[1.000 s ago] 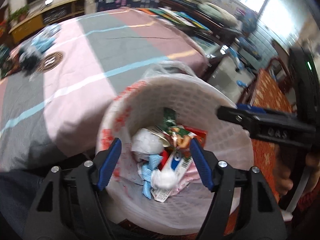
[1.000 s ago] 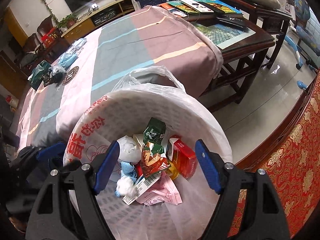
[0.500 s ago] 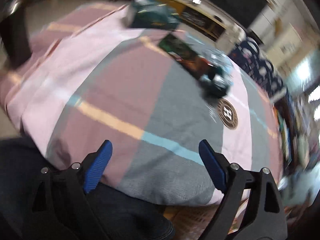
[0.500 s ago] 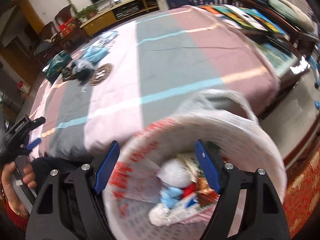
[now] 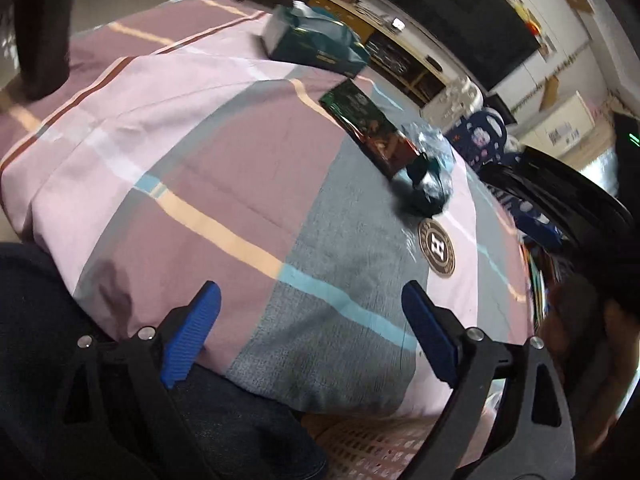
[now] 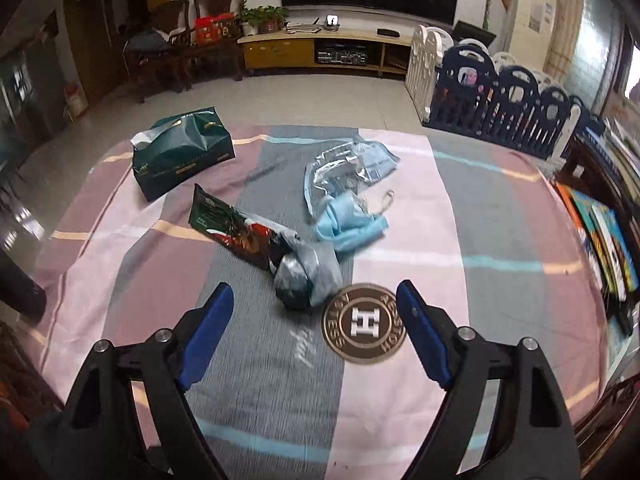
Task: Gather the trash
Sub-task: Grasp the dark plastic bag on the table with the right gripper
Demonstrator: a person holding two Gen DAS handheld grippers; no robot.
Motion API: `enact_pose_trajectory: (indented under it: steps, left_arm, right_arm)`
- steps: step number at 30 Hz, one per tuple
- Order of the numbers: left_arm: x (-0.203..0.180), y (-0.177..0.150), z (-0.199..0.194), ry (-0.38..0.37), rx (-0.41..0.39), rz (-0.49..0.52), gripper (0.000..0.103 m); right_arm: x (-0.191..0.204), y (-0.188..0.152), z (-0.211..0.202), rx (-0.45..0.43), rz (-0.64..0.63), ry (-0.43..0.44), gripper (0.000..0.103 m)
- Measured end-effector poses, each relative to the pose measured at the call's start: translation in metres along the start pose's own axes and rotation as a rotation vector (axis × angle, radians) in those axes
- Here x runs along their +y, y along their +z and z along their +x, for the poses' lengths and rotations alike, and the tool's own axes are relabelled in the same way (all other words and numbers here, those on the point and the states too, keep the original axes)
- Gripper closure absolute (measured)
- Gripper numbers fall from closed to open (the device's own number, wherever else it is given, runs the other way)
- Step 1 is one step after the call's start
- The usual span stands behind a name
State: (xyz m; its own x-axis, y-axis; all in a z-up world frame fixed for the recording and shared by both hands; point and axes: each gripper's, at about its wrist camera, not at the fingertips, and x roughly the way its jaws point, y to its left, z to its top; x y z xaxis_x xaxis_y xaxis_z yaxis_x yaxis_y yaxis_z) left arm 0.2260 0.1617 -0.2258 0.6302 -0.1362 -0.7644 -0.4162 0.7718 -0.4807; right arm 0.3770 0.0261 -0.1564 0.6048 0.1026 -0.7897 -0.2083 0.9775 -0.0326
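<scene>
Trash lying on the striped tablecloth (image 6: 400, 400); both grippers spread wide and empty.

Just beyond the round H-logo coaster (image 6: 364, 323) sits a crumpled grey wrapper (image 6: 306, 278), touching a green-red snack packet (image 6: 236, 234); right gripper (image 6: 316, 328) hovers near the coaster, left gripper (image 5: 316, 336) over the cloth's near edge.

1. Hand-held grippers: two, the left hand-held gripper (image 5: 310, 332) and the right hand-held gripper (image 6: 314, 326).
2. Dark green tissue pack (image 6: 182, 154): one.
3. Green-and-red snack wrapper (image 6: 236, 232): one.
4. Crumpled grey bag (image 6: 306, 276): one.
5. Clear plastic bag (image 6: 346, 168): one.
6. Light blue face mask (image 6: 352, 226): one.
7. Round brown coaster (image 6: 364, 324): one.
</scene>
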Motion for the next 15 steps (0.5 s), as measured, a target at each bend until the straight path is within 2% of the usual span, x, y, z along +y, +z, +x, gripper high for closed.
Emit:
enact_pose_trajectory:
  steps: [5, 9, 11, 12, 15]
  left_arm:
    - [0.005, 0.001, 0.001, -0.030, 0.005, -0.032, 0.009]
    - [0.005, 0.002, 0.004, -0.039, 0.015, -0.035, 0.009]
    - [0.006, 0.002, 0.004, -0.040, 0.019, -0.043, 0.009]
    - [0.007, 0.002, 0.005, -0.043, 0.022, -0.049, 0.009]
    - [0.008, 0.003, 0.006, -0.049, 0.026, -0.067, 0.009]
  right_arm:
    - [0.030, 0.027, 0.056, 0.079, -0.105, -0.061, 0.021]
    - [0.039, 0.022, 0.093, 0.166, -0.128, -0.058, 0.021]
    - [0.044, 0.015, 0.097, 0.145, -0.160, -0.079, 0.023]
    - [0.047, 0.012, 0.095, 0.126, -0.182, -0.081, 0.036]
    - [0.059, 0.001, 0.089, 0.102, -0.277, -0.102, 0.062]
